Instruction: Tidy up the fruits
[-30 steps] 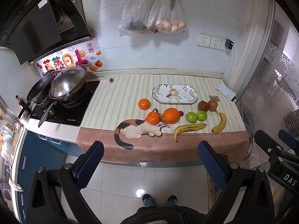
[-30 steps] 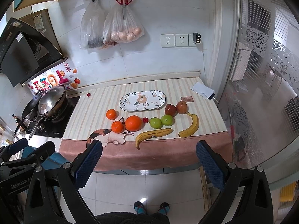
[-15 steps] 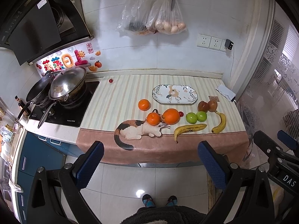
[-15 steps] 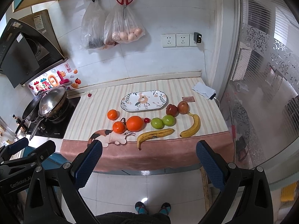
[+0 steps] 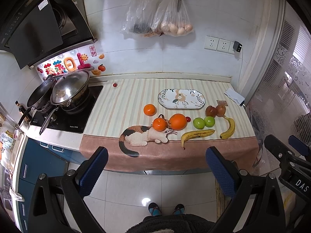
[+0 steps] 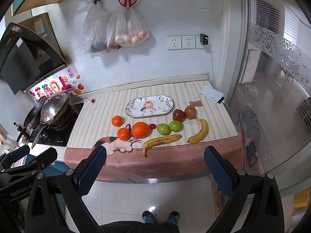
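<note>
Fruit lies on the striped counter cloth: three oranges [image 5: 177,121] [image 6: 140,129], two green apples [image 5: 198,123] [image 6: 163,129], two red apples [image 5: 211,111] [image 6: 178,115], two bananas [image 5: 196,135] [image 6: 161,141] and a small cherry tomato [image 5: 188,119]. An empty oval patterned plate [image 5: 181,101] [image 6: 149,106] sits behind them. My left gripper [image 5: 156,168] and right gripper [image 6: 155,166] are both open and empty, held back from the counter's front edge, above the floor.
A stove with two pans [image 5: 66,92] stands on the left. Bags [image 5: 171,19] and red scissors hang on the wall behind. A folded white cloth [image 6: 211,93] lies at the back right. A glass partition [image 6: 272,97] bounds the right side. A stray cherry tomato [image 5: 115,84] lies near the stove.
Both views have drifted very slightly closer to the counter. The fruit and plate have not moved, and both grippers stay open.
</note>
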`<action>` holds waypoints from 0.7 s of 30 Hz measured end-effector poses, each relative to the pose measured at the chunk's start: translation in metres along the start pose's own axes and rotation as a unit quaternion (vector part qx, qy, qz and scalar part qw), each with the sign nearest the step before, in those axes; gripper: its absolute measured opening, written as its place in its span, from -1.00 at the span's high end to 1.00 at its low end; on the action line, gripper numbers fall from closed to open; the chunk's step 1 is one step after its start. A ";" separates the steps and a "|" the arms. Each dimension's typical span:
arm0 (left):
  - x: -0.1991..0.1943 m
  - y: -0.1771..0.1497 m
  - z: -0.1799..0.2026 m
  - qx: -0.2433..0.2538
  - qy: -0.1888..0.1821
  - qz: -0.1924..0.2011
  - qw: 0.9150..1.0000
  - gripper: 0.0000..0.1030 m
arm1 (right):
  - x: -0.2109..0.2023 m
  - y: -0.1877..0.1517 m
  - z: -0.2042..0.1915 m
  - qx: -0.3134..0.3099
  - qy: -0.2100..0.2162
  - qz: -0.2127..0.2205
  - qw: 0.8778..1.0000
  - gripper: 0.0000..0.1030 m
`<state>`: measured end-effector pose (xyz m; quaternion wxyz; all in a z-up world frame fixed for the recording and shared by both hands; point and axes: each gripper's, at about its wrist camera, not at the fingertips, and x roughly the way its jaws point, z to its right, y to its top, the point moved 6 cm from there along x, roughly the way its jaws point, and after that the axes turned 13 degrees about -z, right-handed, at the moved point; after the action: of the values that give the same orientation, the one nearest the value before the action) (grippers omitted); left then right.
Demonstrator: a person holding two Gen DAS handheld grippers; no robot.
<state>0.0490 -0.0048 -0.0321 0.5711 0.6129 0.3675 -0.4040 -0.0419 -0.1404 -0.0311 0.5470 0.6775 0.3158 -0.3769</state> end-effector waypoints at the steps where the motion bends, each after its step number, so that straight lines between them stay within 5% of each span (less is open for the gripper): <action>1: 0.001 0.001 0.000 0.000 -0.001 0.001 1.000 -1.00 | 0.001 0.000 0.000 0.002 0.001 0.000 1.000 -0.99; 9: 0.030 0.023 -0.003 0.028 0.031 0.025 0.999 -1.00 | 0.041 0.000 0.017 0.057 0.024 -0.029 0.998 -0.99; 21: 0.178 0.060 0.057 0.208 0.072 -0.023 0.975 -0.92 | 0.174 0.008 0.098 0.170 0.004 -0.098 0.980 -0.99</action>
<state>0.1715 -0.0681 -0.1721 0.3934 0.7375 0.3292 -0.4393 0.0384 -0.2348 -0.1871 0.3825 0.7279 0.3146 -0.4742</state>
